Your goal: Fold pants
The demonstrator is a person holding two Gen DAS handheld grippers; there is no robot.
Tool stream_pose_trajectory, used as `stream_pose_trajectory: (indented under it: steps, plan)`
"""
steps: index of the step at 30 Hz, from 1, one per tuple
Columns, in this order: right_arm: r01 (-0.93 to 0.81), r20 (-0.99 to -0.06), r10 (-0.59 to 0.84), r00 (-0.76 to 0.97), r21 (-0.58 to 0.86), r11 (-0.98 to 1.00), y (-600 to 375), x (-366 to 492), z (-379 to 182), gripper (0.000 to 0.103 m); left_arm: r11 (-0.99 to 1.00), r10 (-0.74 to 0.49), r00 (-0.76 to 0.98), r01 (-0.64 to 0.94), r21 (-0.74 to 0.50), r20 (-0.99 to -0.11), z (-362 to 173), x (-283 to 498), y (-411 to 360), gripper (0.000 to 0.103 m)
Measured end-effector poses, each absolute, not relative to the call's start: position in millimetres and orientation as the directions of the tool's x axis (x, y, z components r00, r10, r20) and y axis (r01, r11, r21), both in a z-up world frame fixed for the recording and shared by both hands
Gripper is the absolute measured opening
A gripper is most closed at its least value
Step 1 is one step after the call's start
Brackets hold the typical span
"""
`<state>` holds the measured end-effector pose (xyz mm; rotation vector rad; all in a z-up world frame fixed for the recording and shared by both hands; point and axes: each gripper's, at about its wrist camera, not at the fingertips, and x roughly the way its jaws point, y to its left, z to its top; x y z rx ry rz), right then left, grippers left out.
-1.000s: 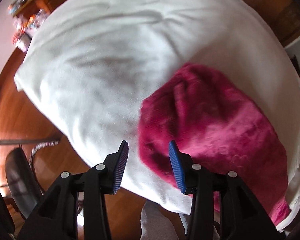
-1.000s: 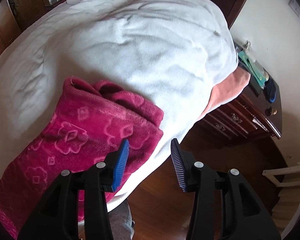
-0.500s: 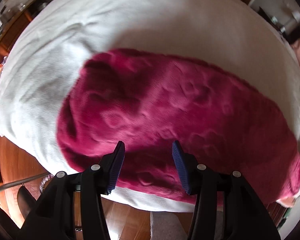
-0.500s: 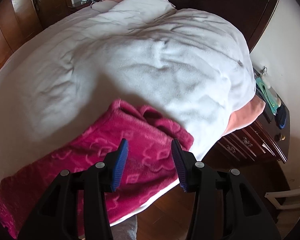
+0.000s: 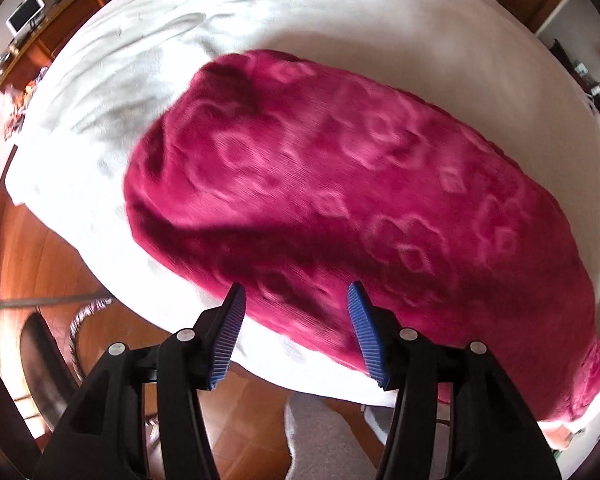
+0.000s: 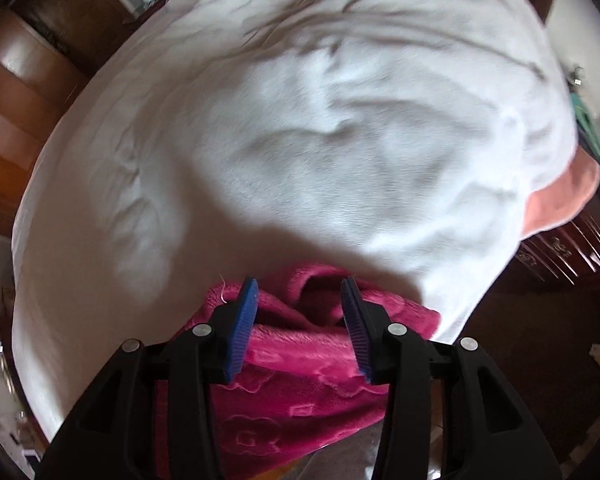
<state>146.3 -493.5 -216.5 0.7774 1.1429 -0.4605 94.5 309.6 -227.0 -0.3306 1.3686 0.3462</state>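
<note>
Both grippers have moved in over the magenta pants [image 5: 340,200], which lie folded along the near edge of the white bed [image 5: 300,12]. Left gripper [image 5: 296,300] and right gripper [image 6: 299,292] hang spread apart, holding nothing.

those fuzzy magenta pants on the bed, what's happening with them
A person holds a hand-held gripper in each hand over plush magenta pants with an embossed flower pattern, which lie along the near edge of a bed covered in a white blanket. The left hand-held gripper is open above the middle of the pants. The right hand-held gripper is open at their bunched end. Neither grips fabric yet.
</note>
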Motion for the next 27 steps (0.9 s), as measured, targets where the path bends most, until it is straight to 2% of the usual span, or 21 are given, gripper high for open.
stream_pose_trajectory:
  steps: [2,4,8,14,17,19,25,26,27]
  plan:
    - [0.672,-0.932,0.103,0.349,0.325,0.665,-497,152,-225,0.031,0.910,0.052,0.169,-0.413,-0.023,-0.984,-224,96,290,0.054]
    - [0.673,-0.930,0.159,0.331,0.351,0.651,-502,156,-237,0.027,0.919,0.048,0.178,-0.394,-0.026,-0.983,-221,102,267,0.054]
    - [0.652,-0.918,0.227,0.324,0.391,0.650,-515,167,-252,0.026,0.932,0.030,0.207,-0.359,-0.047,-0.978,-214,111,215,0.058]
    - [0.618,-0.858,0.374,0.352,0.513,0.595,-537,174,-269,0.023,0.945,0.010,0.224,-0.322,-0.064,-0.975,-212,113,149,0.059]
    - [0.586,-0.814,0.427,0.394,0.580,0.565,-551,172,-270,0.008,0.953,0.011,0.223,-0.299,-0.058,-0.975,-210,112,124,0.059]
    - [0.548,-0.780,0.438,0.446,0.625,0.556,-560,170,-264,0.002,0.956,0.019,0.223,-0.288,-0.048,-0.975,-213,108,103,0.059]
    - [0.464,-0.797,0.390,0.462,0.592,0.660,-573,173,-243,0.002,0.957,0.035,0.222,-0.290,-0.032,-0.975,-205,98,79,0.059]
    - [0.461,-0.797,0.405,0.447,0.594,0.660,-571,172,-244,0.004,0.958,0.037,0.224,-0.287,-0.029,-0.974,-206,98,77,0.059]
    - [0.465,-0.800,0.422,0.427,0.594,0.657,-569,170,-246,0.011,0.959,0.039,0.227,-0.283,-0.028,-0.973,-204,97,74,0.059]
